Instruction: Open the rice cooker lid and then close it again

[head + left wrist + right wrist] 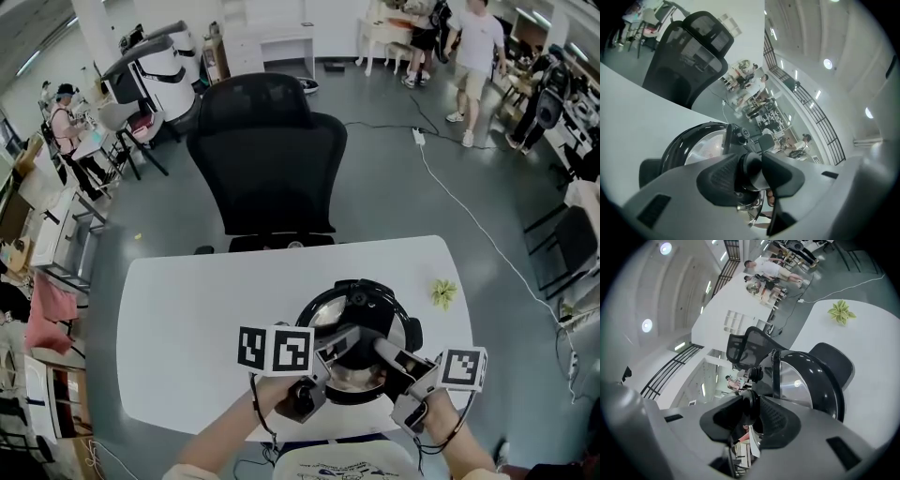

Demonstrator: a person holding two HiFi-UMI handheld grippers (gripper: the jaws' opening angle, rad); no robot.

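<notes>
A black rice cooker (409,330) stands at the near edge of the white table (187,319). Its lid (361,302) is raised, silver underside (701,147) facing me, and the metal inner pot (356,380) shows below it. My left gripper (349,339) comes in from the near left. In the left gripper view its jaws (757,171) are shut on a black rounded bar, which looks like the cooker's handle. My right gripper (380,347) comes in from the near right. Its jaws (752,411) clamp the same kind of black bar, with the lid (811,380) just beyond.
A black office chair (267,159) stands behind the table's far edge. A small green plant-like thing (443,292) lies on the table right of the cooker. People and desks stand far off across the grey floor, and a white cable runs along it.
</notes>
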